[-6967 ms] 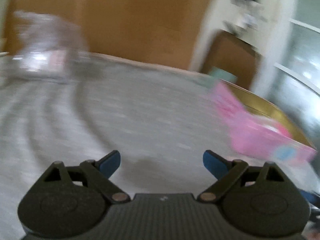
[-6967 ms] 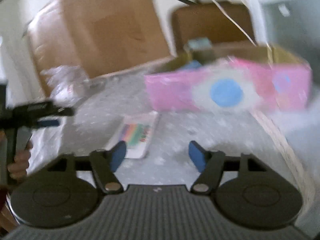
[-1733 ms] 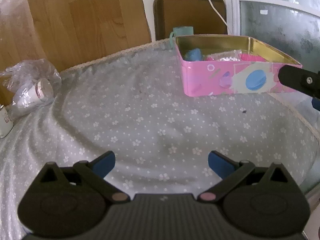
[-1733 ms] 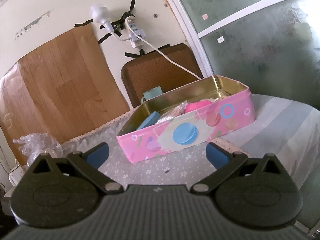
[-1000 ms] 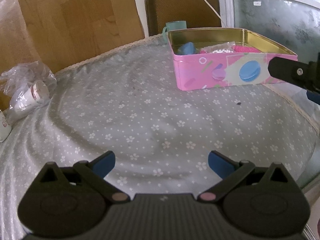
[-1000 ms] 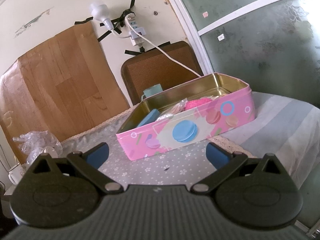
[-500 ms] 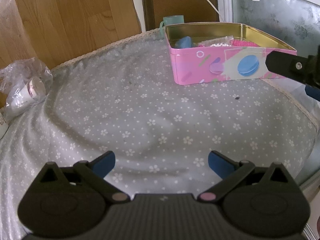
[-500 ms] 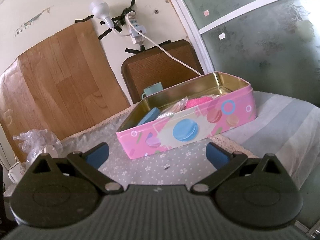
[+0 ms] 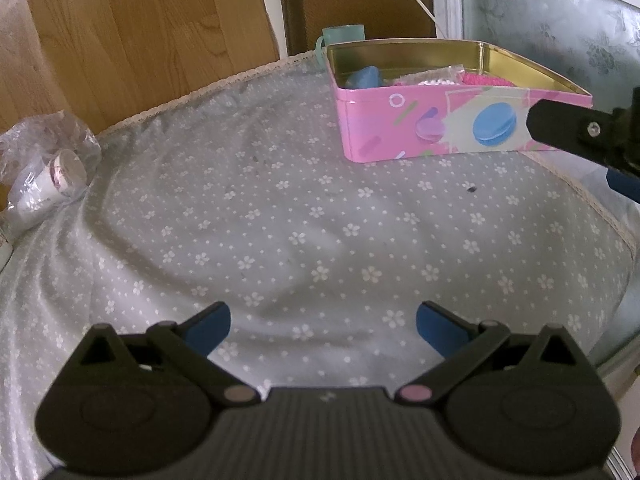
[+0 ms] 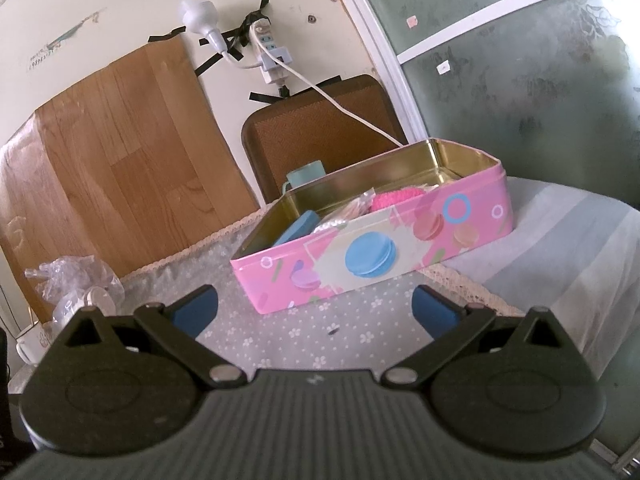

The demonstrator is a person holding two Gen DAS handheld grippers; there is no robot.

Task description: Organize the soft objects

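Note:
An open pink tin (image 9: 420, 120) (image 10: 372, 256) with a gold inside stands at the far right of the grey flowered tablecloth (image 9: 300, 220). Inside it lie a blue soft piece (image 9: 362, 78) (image 10: 298, 226), a clear packet (image 9: 432, 76) (image 10: 352, 212) and a pink knitted piece (image 9: 484, 79) (image 10: 396, 198). My left gripper (image 9: 322, 326) is open and empty above the cloth's near part. My right gripper (image 10: 314, 312) is open and empty, in front of the tin; its arm shows at the right edge of the left wrist view (image 9: 580, 130).
A clear plastic bag with paper cups (image 9: 44, 176) (image 10: 76, 284) lies at the table's far left. A teal mug (image 9: 344, 38) (image 10: 306, 174) stands behind the tin. A brown chair back (image 10: 320, 132) and a wooden board (image 9: 140, 32) stand behind the table. The table edge drops off at right.
Both grippers stay open and empty. The left wrist view has shifted slightly, and the tin sits a little further right in it. The right wrist view is nearly unchanged.

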